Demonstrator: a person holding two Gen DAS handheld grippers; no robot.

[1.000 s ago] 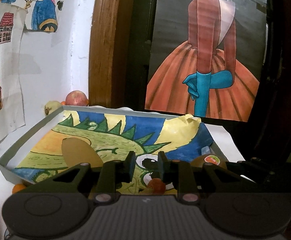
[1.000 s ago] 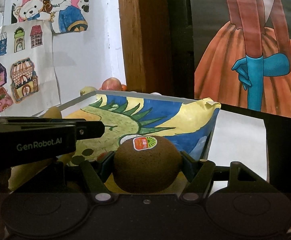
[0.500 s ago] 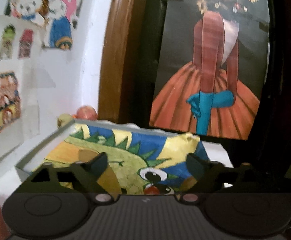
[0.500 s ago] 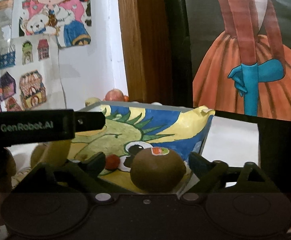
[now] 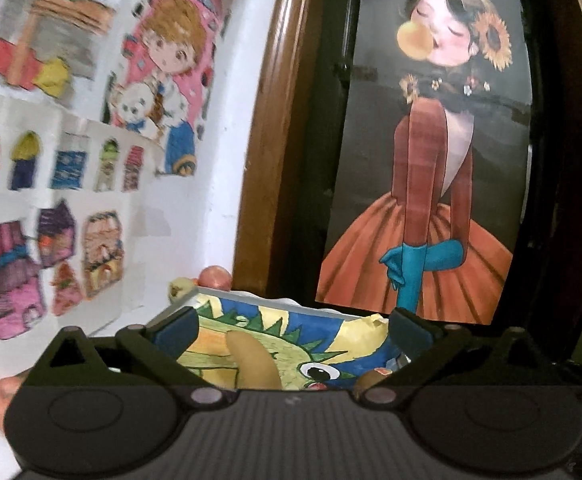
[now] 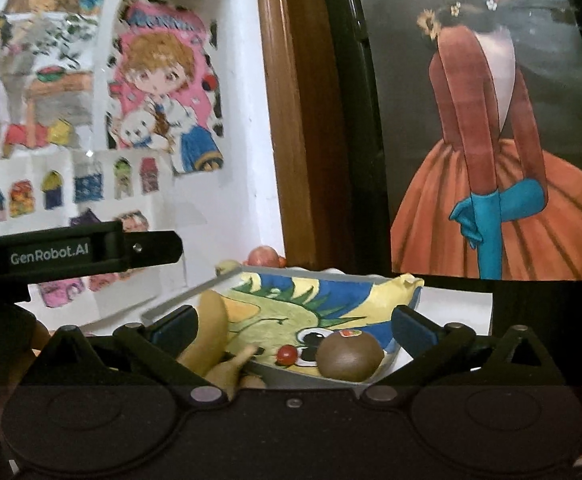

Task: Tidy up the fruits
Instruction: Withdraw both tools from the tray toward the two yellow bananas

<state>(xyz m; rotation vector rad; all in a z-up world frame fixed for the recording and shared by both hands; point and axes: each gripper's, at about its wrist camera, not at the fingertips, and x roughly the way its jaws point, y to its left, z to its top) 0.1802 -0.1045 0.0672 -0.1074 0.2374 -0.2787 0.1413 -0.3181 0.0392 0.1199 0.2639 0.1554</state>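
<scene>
**Both claws open above the fruit tray**

The right claw (image 6: 291, 330) is spread wide with nothing between its fingers, held above the near edge of a shallow grey tray (image 6: 195, 289) lined with a coloured dragon drawing. A brown kiwi (image 6: 349, 354) with a small sticker on top lies in the tray's near right corner, beside a cherry tomato (image 6: 287, 354) that sits on the drawing's painted eye. A banana (image 6: 211, 334) lies in the near left part of the tray, its stem pointing toward the tomato.

The left claw (image 5: 291, 330) is likewise wide open and empty, and from its camera the banana (image 5: 253, 360) shows between the fingers, with only slivers of the tomato and kiwi at the claw's body edge.

Behind the tray's far left corner, on the white counter (image 6: 455, 308), rest a reddish apple (image 6: 263, 257) and a yellowish fruit (image 6: 227, 267). Children's drawings cover the white wall, and a picture of a woman in an orange skirt stands behind.
</scene>
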